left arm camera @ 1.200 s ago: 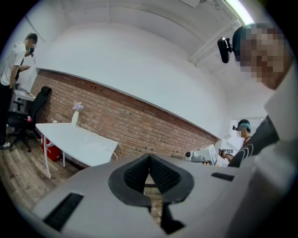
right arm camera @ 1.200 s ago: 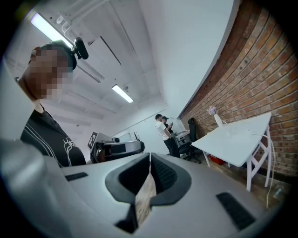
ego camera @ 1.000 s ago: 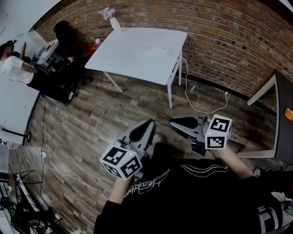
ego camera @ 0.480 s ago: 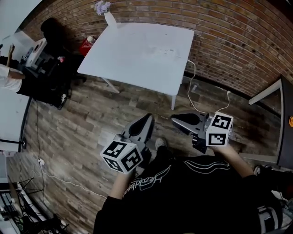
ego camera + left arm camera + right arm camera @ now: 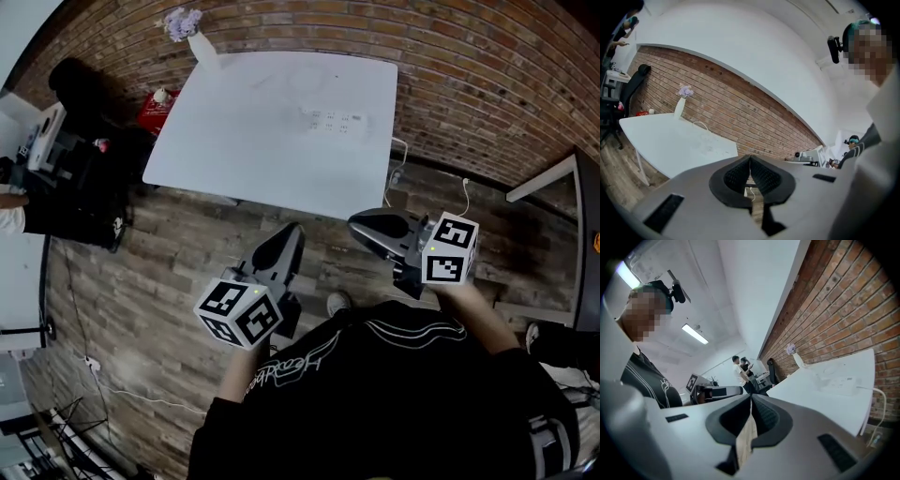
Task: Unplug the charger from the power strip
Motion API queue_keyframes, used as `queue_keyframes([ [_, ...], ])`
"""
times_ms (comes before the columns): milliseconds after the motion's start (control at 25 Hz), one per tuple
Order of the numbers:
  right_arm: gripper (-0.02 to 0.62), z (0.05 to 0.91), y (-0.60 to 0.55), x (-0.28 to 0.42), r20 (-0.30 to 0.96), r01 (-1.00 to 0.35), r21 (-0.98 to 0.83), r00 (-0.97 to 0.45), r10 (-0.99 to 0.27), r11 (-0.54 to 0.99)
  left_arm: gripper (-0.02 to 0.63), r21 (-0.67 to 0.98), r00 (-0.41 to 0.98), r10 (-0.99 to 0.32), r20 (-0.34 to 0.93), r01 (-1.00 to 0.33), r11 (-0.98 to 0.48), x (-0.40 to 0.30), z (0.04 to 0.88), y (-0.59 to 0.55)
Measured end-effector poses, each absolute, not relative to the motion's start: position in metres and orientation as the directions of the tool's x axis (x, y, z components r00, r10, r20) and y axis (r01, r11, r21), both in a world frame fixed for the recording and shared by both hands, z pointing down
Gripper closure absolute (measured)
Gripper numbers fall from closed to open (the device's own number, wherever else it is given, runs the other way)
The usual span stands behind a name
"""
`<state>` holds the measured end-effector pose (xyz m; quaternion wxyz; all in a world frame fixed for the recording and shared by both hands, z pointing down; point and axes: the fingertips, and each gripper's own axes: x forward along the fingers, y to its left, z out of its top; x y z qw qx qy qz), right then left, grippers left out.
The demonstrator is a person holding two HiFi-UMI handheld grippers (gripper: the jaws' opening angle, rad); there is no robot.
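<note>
A person in a black top (image 5: pixel 394 394) fills the bottom of the head view, with the left gripper (image 5: pixel 286 239) at lower centre and the right gripper (image 5: pixel 364 223) just right of centre. Both are above the wood-plank floor (image 5: pixel 141 272). Each gripper's jaws are clenched together with nothing between them. Beyond them, at upper centre, stands a white table (image 5: pixel 244 131). The white power strip (image 5: pixel 336 120) lies on its right half, well apart from both grippers; the charger cannot be picked out on it. A vase of purple flowers (image 5: pixel 192 39) stands at the table's far left corner, against the brick wall (image 5: pixel 487 75).
</note>
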<state>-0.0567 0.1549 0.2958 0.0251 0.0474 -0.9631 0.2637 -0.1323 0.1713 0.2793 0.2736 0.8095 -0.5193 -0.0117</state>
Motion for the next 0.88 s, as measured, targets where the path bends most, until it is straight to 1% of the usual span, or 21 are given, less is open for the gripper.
queue_keyframes([
  [280, 0.595, 0.308, 0.108, -0.058, 0.087, -0.144, -0.531, -0.989, -0.116, 0.835, 0.601, 0.470, 0.484, -0.828, 0.284, -0.822, -0.320, -0.138, 0.291, 0.117],
  [520, 0.595, 0.321, 0.045, -0.048, 0.115, -0.168, -0.562, -0.985, -0.125, 0.810, 0.601, 0.479, 0.469, -0.821, 0.324, -0.830, -0.285, -0.138, 0.299, 0.062],
  [760, 0.595, 0.337, -0.020, -0.040, 0.148, -0.184, -0.552, -0.981, -0.122, 0.813, 0.601, 0.469, 0.442, -0.819, 0.365, -0.848, -0.248, -0.138, 0.313, 0.008],
  [880, 0.595, 0.345, -0.047, -0.036, 0.180, -0.205, -0.512, -0.975, -0.129, 0.834, 0.601, 0.462, 0.424, -0.825, 0.374, -0.856, -0.231, -0.141, 0.321, -0.009],
])
